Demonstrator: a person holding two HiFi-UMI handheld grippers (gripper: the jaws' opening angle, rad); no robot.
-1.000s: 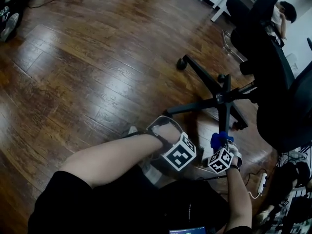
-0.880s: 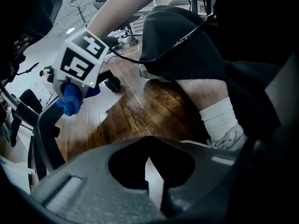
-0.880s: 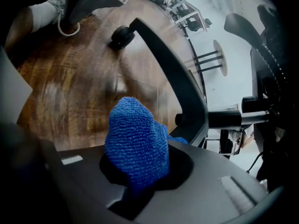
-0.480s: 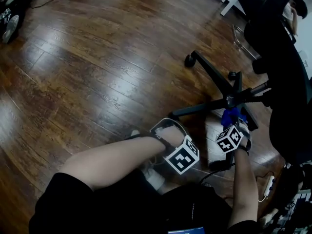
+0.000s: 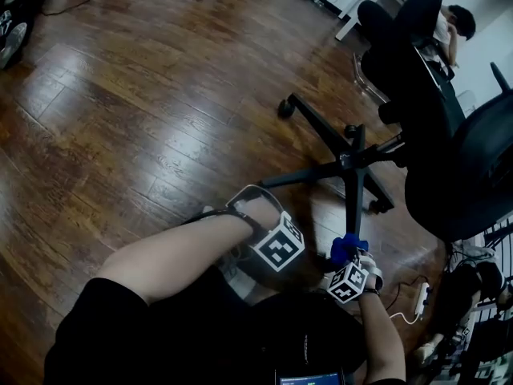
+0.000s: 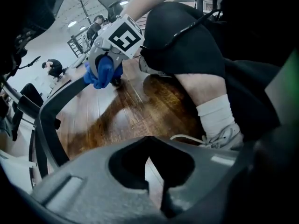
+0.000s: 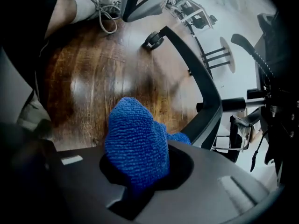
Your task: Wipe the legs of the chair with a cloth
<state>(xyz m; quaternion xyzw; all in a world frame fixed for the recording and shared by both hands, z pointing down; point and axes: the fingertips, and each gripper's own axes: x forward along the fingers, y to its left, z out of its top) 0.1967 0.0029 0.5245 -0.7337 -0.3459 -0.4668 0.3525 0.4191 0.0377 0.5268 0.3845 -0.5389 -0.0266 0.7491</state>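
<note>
Down by the black five-armed chair base [image 5: 353, 160], we reckon the danger is the chair rolling away on its castors [image 5: 284, 107] under the wipe. Nothing braces it: our left gripper [image 6: 155, 181] hangs closed and empty, apart from the chair. Our right gripper [image 7: 135, 183] is clamped on the bunched blue knitted cloth [image 7: 135, 141], just beside the nearest leg [image 7: 209, 101], contact unclear.

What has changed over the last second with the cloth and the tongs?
The right tongs, shut on the blue cloth, went up along the chair leg toward its hub, then drew back from it. The left tongs stayed shut, empty, by the person's leg.
</note>
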